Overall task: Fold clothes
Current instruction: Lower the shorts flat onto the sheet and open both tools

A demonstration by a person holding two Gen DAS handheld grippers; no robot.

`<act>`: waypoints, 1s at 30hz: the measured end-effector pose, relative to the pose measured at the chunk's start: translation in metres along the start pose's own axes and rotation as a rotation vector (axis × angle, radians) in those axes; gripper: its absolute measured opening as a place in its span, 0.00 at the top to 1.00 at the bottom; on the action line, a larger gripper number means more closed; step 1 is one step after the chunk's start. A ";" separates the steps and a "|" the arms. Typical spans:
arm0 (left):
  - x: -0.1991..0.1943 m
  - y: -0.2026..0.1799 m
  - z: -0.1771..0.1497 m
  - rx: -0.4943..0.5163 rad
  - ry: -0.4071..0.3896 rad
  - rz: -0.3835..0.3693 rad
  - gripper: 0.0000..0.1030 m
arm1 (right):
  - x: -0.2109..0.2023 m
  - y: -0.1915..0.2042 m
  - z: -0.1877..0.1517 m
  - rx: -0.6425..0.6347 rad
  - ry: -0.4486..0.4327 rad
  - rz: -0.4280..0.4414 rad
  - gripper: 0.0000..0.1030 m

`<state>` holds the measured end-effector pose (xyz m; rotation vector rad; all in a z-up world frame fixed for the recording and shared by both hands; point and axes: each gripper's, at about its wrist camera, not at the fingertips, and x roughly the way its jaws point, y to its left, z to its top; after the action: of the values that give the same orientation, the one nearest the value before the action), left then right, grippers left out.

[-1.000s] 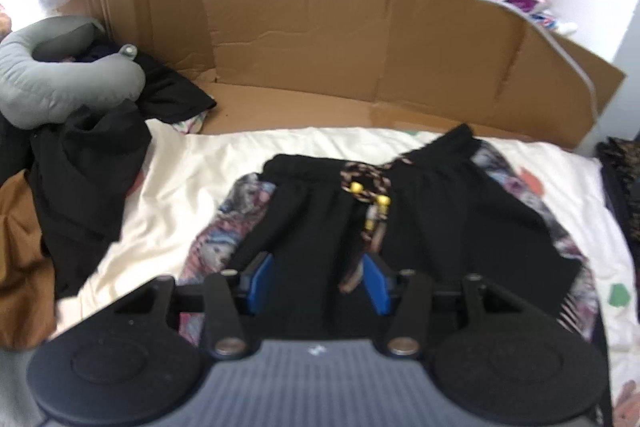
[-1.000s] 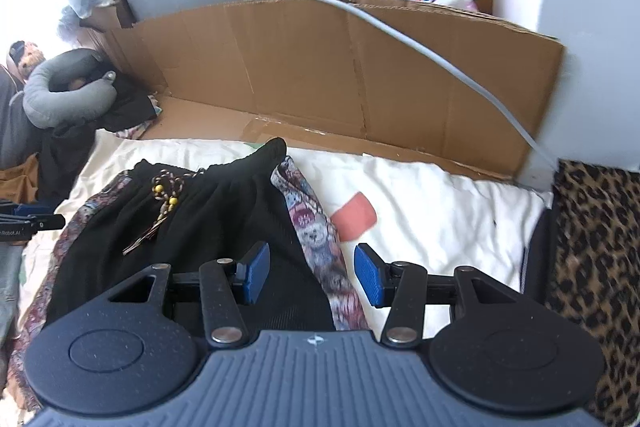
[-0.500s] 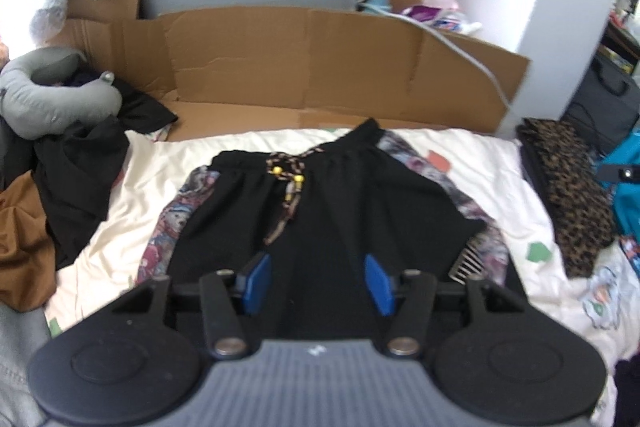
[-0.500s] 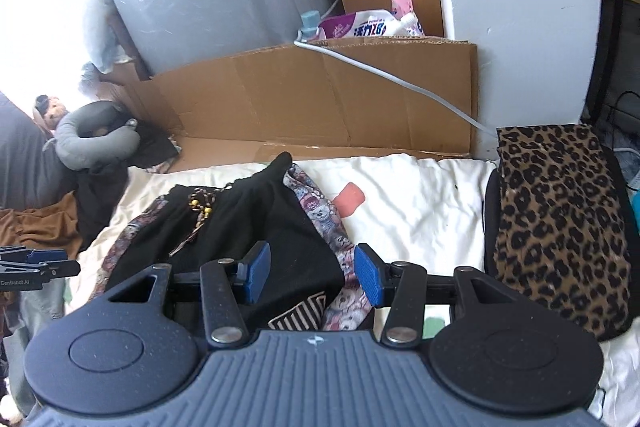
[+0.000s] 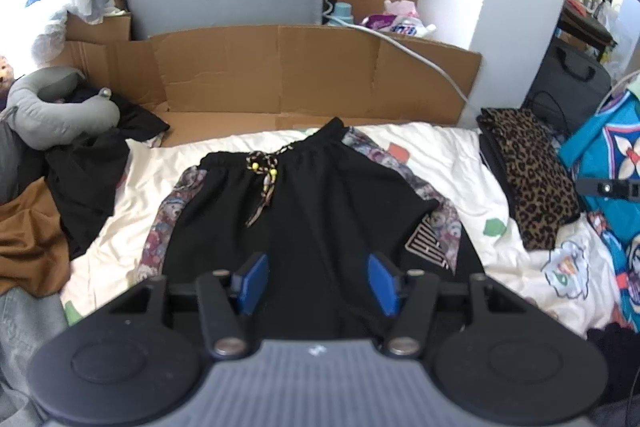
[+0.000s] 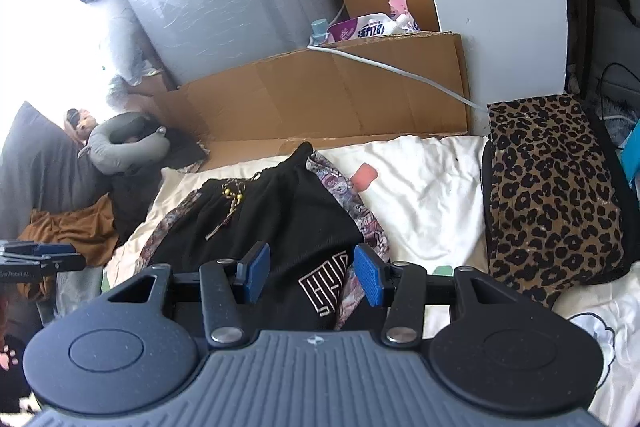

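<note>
shorts [image 5: 320, 203] on sheet [image 5: 452, 163]; cardboard [image 5: 320, 71] behind; neck pillow [image 5: 52, 111] left; folded cloth [image 5: 528, 171] right

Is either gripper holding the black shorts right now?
No. The black shorts lie flat on the bed, with the left gripper and right gripper open above them.

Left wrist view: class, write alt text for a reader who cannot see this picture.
A pair of black shorts with patterned side panels lies spread flat on a cream bedsheet, waistband and drawstring at the far end. The open left claw hovers above the near hem, gripping nothing. A folded leopard-print garment lies to the right, dark clothes heaped left.
</note>
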<state>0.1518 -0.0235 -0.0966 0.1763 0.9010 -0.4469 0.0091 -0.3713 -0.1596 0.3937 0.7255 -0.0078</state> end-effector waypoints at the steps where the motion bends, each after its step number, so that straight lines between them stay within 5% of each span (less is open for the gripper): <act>1: -0.002 0.000 -0.003 -0.002 0.005 0.003 0.42 | -0.003 0.000 -0.002 -0.007 0.001 0.001 0.48; 10: -0.020 0.005 -0.025 -0.043 0.046 0.027 0.42 | -0.019 0.006 -0.012 -0.073 0.034 0.024 0.47; 14: -0.023 0.006 -0.037 -0.054 0.062 0.017 0.39 | -0.023 0.010 -0.020 -0.120 0.049 0.027 0.36; 21: -0.011 0.005 -0.059 -0.071 0.093 -0.018 0.38 | -0.015 0.007 -0.041 -0.124 0.123 0.010 0.31; 30: -0.002 -0.001 -0.087 -0.109 0.113 -0.032 0.22 | -0.013 0.001 -0.060 -0.137 0.203 -0.008 0.05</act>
<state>0.0880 0.0050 -0.1489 0.0880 1.0377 -0.4199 -0.0388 -0.3512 -0.1915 0.2627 0.9224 0.0746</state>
